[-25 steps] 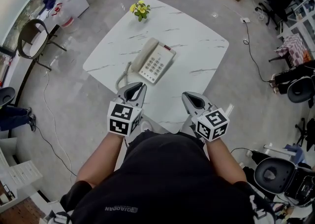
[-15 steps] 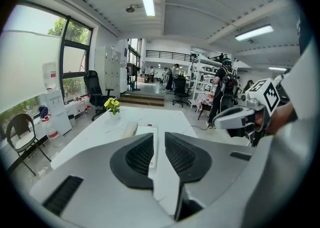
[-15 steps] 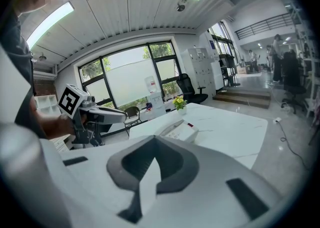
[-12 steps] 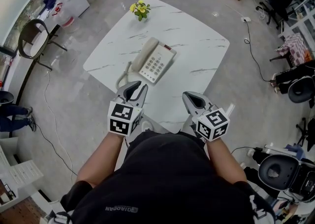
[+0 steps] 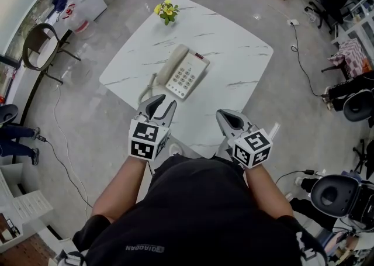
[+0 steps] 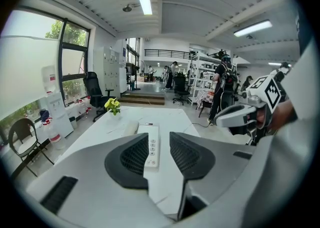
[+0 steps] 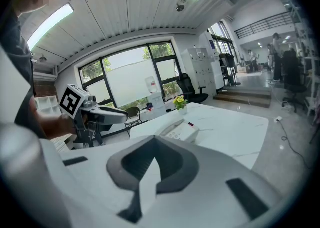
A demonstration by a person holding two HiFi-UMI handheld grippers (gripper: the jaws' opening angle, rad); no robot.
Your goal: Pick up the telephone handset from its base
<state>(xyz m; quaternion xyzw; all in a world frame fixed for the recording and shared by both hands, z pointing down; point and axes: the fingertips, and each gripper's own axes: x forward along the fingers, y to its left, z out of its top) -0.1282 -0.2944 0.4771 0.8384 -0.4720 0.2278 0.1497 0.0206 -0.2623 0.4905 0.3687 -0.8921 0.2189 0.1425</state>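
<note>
The left gripper, jaws just opening partway on nothing, and the right gripper, jaws closed and empty, with the cream plastic push-button telephone, handset cradled, well ahead of both.

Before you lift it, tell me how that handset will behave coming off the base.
The handset looks like rigid moulded plastic, so it should stay stiff and fairly light. Its smooth rounded back may be slippery. The coiled cord at its near end will likely stretch and tug back, perhaps dragging the base across the glossy table.
</note>
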